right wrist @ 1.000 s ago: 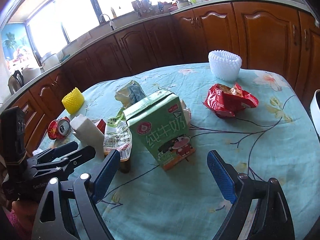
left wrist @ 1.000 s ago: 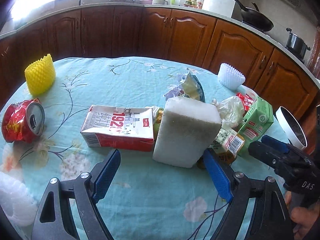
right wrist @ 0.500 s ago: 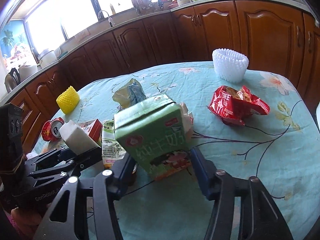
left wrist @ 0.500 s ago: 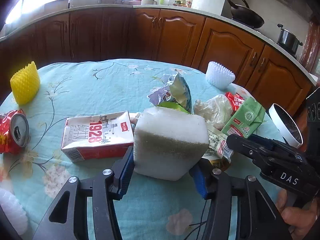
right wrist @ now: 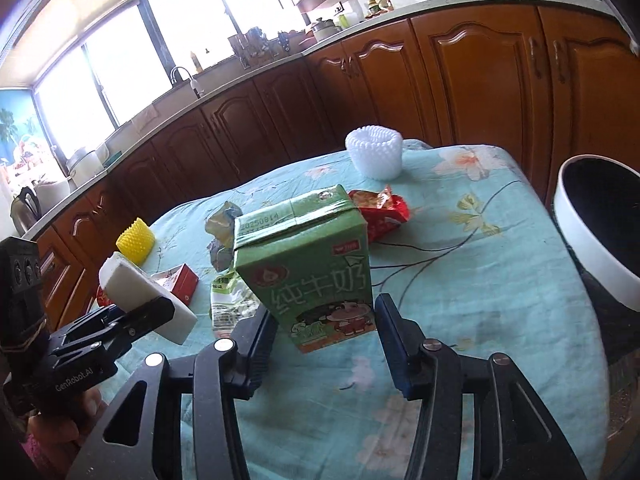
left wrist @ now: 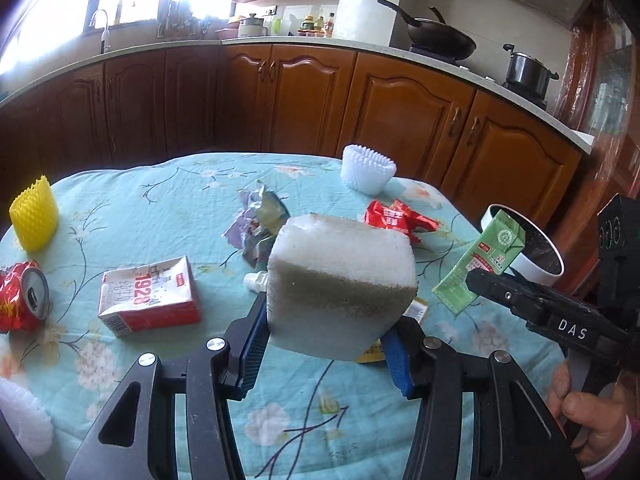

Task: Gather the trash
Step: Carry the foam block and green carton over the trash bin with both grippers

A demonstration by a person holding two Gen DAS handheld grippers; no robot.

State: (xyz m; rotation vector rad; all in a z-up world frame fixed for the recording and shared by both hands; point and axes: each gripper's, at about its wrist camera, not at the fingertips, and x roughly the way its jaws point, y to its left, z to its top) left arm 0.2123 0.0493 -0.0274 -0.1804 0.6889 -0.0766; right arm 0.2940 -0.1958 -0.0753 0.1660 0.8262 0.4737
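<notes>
My left gripper (left wrist: 326,344) is shut on a white foam block (left wrist: 340,284) and holds it above the table; the block also shows in the right wrist view (right wrist: 144,292). My right gripper (right wrist: 324,332) is shut on a green milk carton (right wrist: 308,268), lifted off the cloth; the carton shows in the left wrist view (left wrist: 480,264) next to a white bin (left wrist: 532,252). The bin's rim (right wrist: 580,232) is at the right in the right wrist view.
On the teal tablecloth (left wrist: 160,208) lie a red-and-white carton (left wrist: 148,296), a crushed red can (left wrist: 22,296), a yellow foam net (left wrist: 34,214), a white foam cup (left wrist: 368,170), a red wrapper (left wrist: 396,220), a crumpled foil bag (left wrist: 260,220) and a small bottle (right wrist: 230,300).
Both grippers closed, the left on the foam block and the right on the green carton, and lifted them off the table. The carton has moved right towards the white bin.
</notes>
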